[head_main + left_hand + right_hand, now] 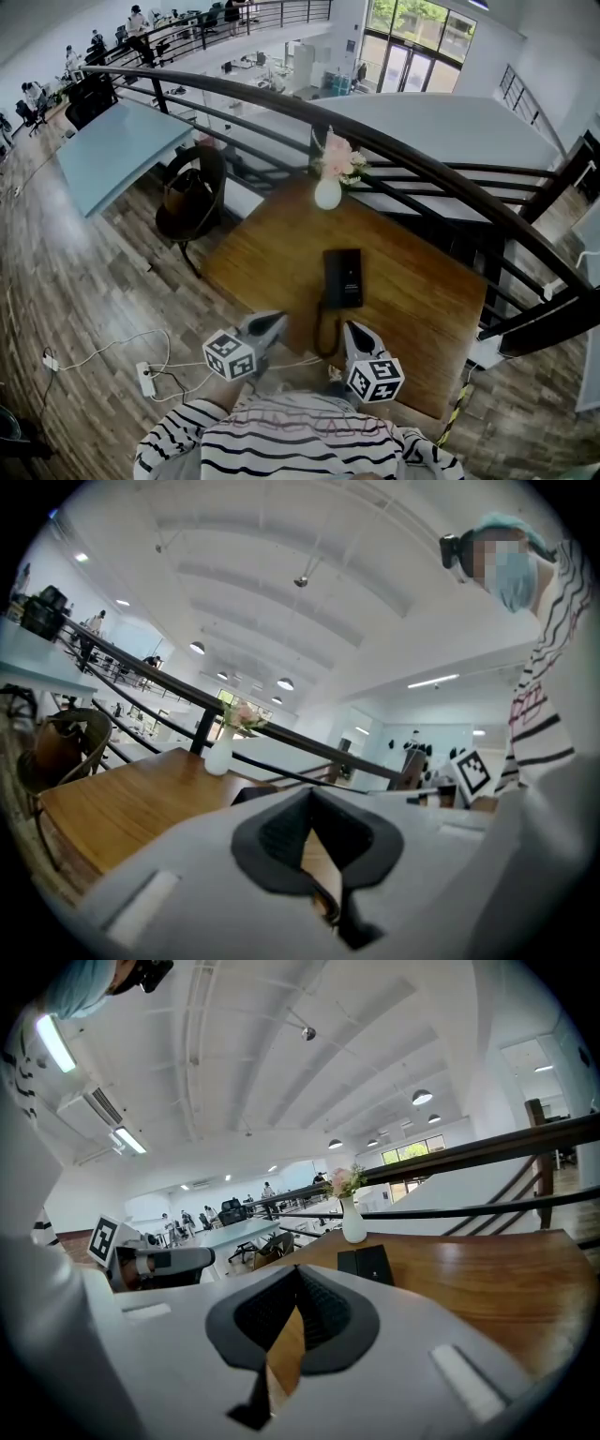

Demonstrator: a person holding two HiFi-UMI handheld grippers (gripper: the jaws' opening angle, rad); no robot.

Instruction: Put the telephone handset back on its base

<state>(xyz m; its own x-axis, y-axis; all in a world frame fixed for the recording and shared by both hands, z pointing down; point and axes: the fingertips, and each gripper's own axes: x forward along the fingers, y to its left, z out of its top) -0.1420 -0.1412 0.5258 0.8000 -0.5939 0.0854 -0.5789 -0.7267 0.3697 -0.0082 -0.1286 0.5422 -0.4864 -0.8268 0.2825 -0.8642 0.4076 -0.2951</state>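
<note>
Left gripper (279,319) and right gripper (352,329) hover with jaws closed and empty at the near edge of the table (422,309); we should open one wide before reaching squarely for the black telephone (343,278) mid-table, short of the vase (327,193).

No legible txt, labels or nos. in view.

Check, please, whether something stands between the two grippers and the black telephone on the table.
Nothing visible blocks the way. Bare table wood lies between the left gripper, the right gripper and the telephone; only its cord curls toward the near edge between them. The vase stands behind the telephone.
</note>
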